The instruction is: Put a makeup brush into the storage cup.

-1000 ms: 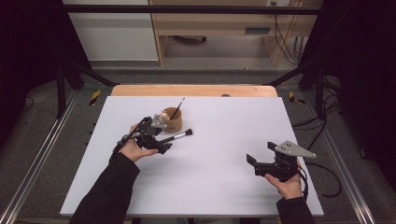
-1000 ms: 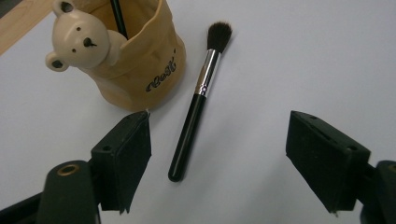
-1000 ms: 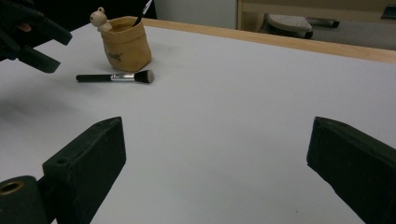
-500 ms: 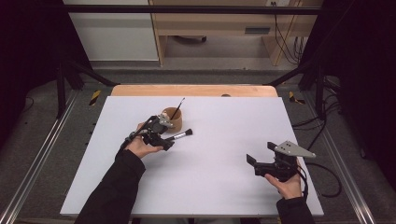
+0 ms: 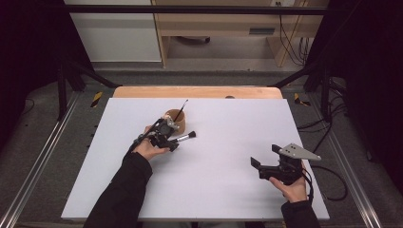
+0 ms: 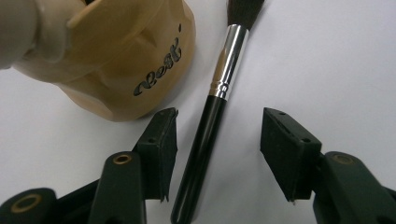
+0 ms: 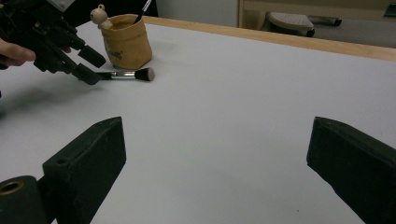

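1. The tabletop [image 5: 228,190] carries very little: a tan cup [image 5: 175,119] stands toward the far edge, left of the middle, and a brush [image 5: 186,137] lies flat just in front of it, bristles pointing toward the right edge. A second, thinner brush [image 5: 180,110] stands leaning in the cup.

2. Your left tongs [image 5: 164,137] have crept forward over the last second, from short of the cup to right beside it. They now sit low over the lying brush's handle end.

3. In the left gripper view the change is plain: the black handle [image 6: 201,154] runs up between the two jaws, with the silver ferrule [image 6: 229,60] and bristles beyond them. The jaws stand well apart, the left one nearly at the handle and close against the cup [image 6: 126,65], the right one clear of the handle. They hold nothing yet.

4. I judge this to be the approach finished and the grasp about to start: you are lined up to close on the handle and lift the brush, probably to stand it in the cup. Watch the left jaw, since it could nudge the cup as you close.

5. Your right tongs [image 5: 268,164] have not moved; they rest near the right front corner, jaws wide, empty, aimed across the tabletop at the cup [image 7: 126,39] and brush [image 7: 128,74].
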`<act>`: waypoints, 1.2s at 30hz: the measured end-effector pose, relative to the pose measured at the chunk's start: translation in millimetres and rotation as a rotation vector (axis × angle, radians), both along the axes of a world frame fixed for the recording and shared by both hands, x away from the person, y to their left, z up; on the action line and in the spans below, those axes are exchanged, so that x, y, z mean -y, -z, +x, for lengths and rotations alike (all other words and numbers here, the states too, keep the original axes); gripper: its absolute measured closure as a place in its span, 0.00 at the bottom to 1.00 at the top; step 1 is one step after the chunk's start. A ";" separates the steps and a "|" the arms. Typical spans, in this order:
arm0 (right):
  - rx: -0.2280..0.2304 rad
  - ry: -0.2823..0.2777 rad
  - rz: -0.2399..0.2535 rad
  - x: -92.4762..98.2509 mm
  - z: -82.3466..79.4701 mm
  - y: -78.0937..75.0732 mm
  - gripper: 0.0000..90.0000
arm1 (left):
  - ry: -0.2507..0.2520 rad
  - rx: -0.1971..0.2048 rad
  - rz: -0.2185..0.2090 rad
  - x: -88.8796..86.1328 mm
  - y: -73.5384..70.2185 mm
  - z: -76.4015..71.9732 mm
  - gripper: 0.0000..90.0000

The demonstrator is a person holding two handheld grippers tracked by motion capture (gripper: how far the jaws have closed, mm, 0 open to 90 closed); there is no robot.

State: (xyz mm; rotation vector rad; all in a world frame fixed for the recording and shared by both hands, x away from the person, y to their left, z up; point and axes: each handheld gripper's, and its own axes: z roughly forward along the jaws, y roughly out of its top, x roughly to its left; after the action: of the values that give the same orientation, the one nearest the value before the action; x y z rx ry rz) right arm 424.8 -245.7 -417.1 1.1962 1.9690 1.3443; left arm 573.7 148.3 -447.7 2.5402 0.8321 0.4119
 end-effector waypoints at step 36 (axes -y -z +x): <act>-0.004 -0.009 -0.004 -0.8 0.3 0.6 0.07 | -0.012 -0.092 -0.047 1.4 5.1 3.7 0.84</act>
State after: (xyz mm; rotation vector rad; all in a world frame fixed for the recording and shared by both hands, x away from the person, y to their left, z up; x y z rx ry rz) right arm 425.1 -244.8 -417.7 1.1905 1.9813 1.3434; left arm 577.4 146.8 -452.8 2.5277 0.8799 0.2770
